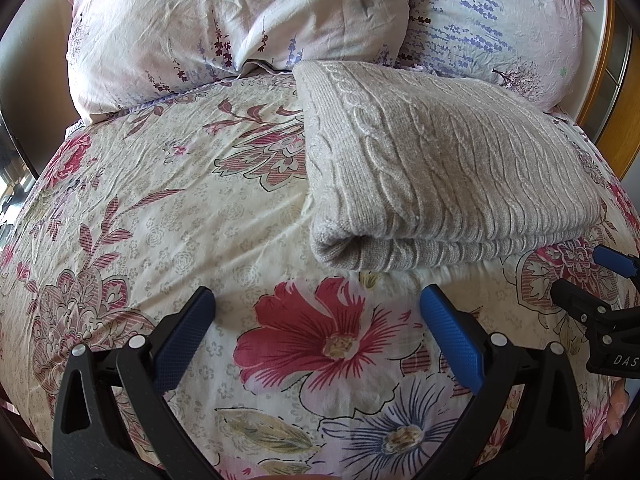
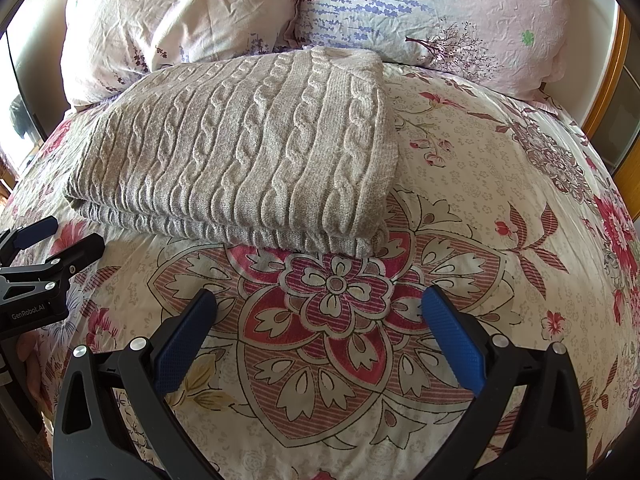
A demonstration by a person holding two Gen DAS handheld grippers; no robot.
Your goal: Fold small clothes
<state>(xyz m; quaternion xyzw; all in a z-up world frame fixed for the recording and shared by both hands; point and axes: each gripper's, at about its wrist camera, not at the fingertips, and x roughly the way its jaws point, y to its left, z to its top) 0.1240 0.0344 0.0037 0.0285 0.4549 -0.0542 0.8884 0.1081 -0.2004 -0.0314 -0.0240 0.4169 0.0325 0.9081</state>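
A beige cable-knit sweater [image 1: 432,176] lies folded into a thick rectangle on the floral bed cover [image 1: 180,216]. It also shows in the right wrist view [image 2: 248,160]. My left gripper [image 1: 318,300] is open and empty, a short way in front of the sweater's near left corner. My right gripper [image 2: 318,300] is open and empty, in front of the sweater's near right corner. Each gripper shows at the edge of the other's view: the right one [image 1: 588,276] and the left one [image 2: 60,236].
Two flowered pillows [image 1: 224,20] [image 1: 492,16] lie behind the sweater at the head of the bed. A wooden bed frame [image 2: 608,80] runs along the right side. The bed cover [image 2: 500,184] stretches to the right of the sweater.
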